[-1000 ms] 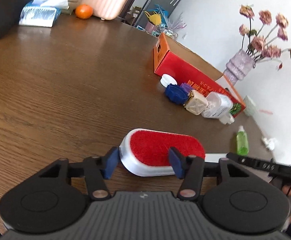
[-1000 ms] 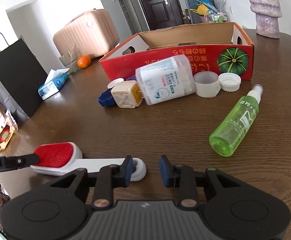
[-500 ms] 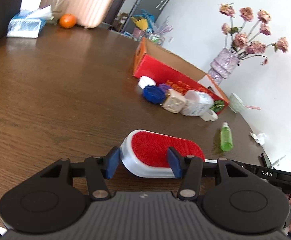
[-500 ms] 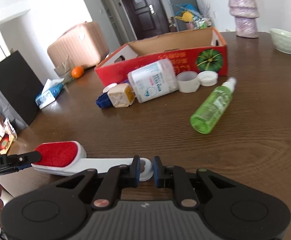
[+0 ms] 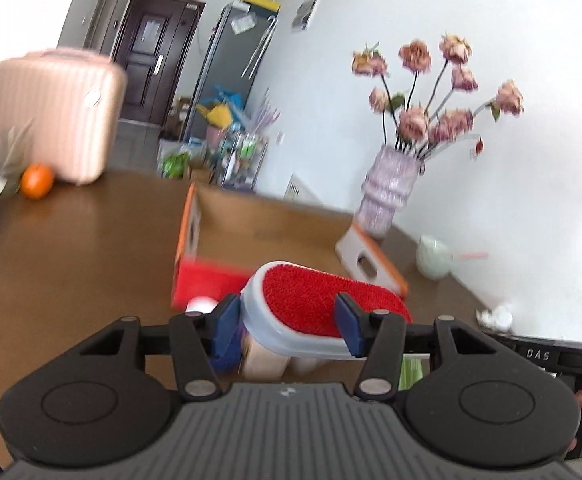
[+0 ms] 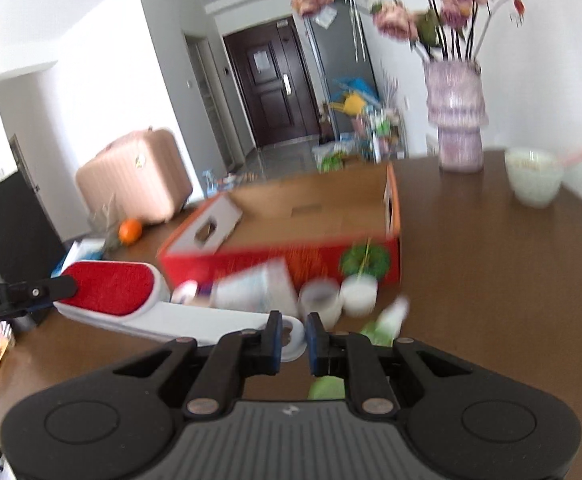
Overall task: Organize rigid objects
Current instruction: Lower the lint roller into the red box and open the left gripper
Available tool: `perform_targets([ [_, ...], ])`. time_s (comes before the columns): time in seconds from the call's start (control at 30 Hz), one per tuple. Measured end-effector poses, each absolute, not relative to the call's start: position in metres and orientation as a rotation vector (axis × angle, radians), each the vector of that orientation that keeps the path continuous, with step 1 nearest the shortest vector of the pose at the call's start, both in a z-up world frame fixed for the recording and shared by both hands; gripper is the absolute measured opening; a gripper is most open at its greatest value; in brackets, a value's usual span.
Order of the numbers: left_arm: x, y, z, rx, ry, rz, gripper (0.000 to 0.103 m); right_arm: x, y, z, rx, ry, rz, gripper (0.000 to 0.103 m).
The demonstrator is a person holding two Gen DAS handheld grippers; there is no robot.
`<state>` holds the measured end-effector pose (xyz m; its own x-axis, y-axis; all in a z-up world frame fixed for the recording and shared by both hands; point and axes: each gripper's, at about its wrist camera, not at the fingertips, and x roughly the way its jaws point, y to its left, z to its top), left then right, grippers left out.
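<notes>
both grippers clamp my lint brush (image 5: 323,300), left gripper (image 5: 287,322) on its red head, right gripper (image 6: 293,338) on the handle tip at lower centre, which i judge could slip out over the box (image 6: 331,204).

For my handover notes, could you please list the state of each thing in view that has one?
Red-and-white lint brush: lifted, held at both ends.
Left gripper: shut on brush head.
Right gripper: shut on brush handle.
Red cardboard box: open-topped, visible floor bare.
Green spray bottle: lying on table.

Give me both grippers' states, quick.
Left gripper: shut on the brush head.
Right gripper: shut on the brush handle's end.
</notes>
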<state>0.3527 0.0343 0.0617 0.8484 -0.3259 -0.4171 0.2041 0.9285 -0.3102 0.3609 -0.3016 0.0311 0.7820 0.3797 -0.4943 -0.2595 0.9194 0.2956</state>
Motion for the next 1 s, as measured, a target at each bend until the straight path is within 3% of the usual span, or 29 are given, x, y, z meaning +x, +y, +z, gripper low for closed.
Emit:
perform_targets([
  [0.23, 0.452, 0.029, 0.067, -0.262, 0.509, -0.296, 0.053, 0.455, -0.315, 0.047, 0.279, 0.574, 0.323, 0.014],
  [0.47, 0.517, 0.038, 0.037, -0.260, 0.577, -0.255, 0.053, 0.536, -0.305, 0.017, 0.292, 0.637, 0.331, 0.013],
  [0.6, 0.532, 0.041, 0.020, -0.244, 0.612, -0.253, 0.053, 0.556, -0.297, -0.001, 0.274, 0.669, 0.323, 0.013],
  [0.63, 0.535, 0.040, 0.015, -0.233, 0.621, -0.263, 0.050, 0.558, -0.295, -0.005, 0.270, 0.676, 0.326, 0.003],
  [0.67, 0.537, 0.039, 0.010, -0.229, 0.639, -0.286, 0.049, 0.560, -0.293, -0.009, 0.278, 0.682, 0.358, 0.002],
  [0.8, 0.538, 0.029, -0.001, -0.177, 0.645, -0.261, 0.048, 0.557, -0.264, -0.008, 0.136, 0.665, 0.353, 0.003],
  [1.0, 0.523, 0.030, 0.010, -0.088, 0.594, -0.194, 0.058, 0.548, -0.255, 0.003, 0.071, 0.638, 0.351, 0.008],
])
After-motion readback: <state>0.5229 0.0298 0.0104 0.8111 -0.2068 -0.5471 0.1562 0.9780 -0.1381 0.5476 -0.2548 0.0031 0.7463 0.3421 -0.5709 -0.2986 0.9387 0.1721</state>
